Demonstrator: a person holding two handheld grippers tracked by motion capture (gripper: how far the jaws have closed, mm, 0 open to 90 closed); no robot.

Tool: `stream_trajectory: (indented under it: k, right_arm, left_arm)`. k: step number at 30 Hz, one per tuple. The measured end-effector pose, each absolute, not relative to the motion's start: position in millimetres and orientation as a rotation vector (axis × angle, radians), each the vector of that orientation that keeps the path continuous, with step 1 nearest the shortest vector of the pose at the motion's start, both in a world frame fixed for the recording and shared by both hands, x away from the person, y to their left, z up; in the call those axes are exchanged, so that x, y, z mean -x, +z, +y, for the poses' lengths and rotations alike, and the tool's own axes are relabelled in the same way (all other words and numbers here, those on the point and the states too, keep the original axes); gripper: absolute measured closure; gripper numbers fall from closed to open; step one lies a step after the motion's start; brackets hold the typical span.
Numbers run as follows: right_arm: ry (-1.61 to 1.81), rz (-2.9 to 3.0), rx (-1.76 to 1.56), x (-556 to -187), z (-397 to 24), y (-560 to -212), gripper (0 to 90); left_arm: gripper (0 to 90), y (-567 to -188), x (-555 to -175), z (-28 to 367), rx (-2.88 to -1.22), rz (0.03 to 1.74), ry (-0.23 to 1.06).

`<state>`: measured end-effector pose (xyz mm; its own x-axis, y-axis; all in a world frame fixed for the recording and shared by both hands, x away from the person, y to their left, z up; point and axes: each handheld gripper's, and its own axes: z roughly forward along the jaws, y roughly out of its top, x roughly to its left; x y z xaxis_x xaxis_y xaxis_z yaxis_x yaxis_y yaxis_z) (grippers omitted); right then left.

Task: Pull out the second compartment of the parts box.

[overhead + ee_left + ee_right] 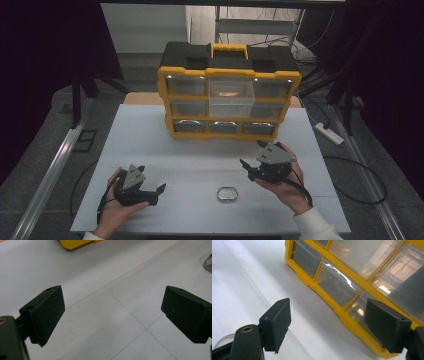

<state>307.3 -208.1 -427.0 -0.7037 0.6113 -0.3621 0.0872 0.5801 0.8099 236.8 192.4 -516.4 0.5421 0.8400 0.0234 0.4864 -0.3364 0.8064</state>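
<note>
While both grippers gape empty, right gripper (252, 159) sits nearer small tin (227, 193) than left gripper (159, 194).

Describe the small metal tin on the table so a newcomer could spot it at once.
Start at the yellow and black drawer organizer at the far side of the white table. Come toward the near edge, between the two hand-held grippers: the small tin lies there alone. It is the one shiny, oval, silvery object on the tabletop.
</note>
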Motion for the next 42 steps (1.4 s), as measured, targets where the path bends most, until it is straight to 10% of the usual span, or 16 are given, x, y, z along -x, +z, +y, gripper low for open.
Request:
stream_trajectory:
  k: [42]
  right_arm:
    - [1.216,2.423,-0.680,-311,-222,-434,20.9]
  left_arm:
    - [5.7,-515,-245,183,-2.016,1.026,0.564]
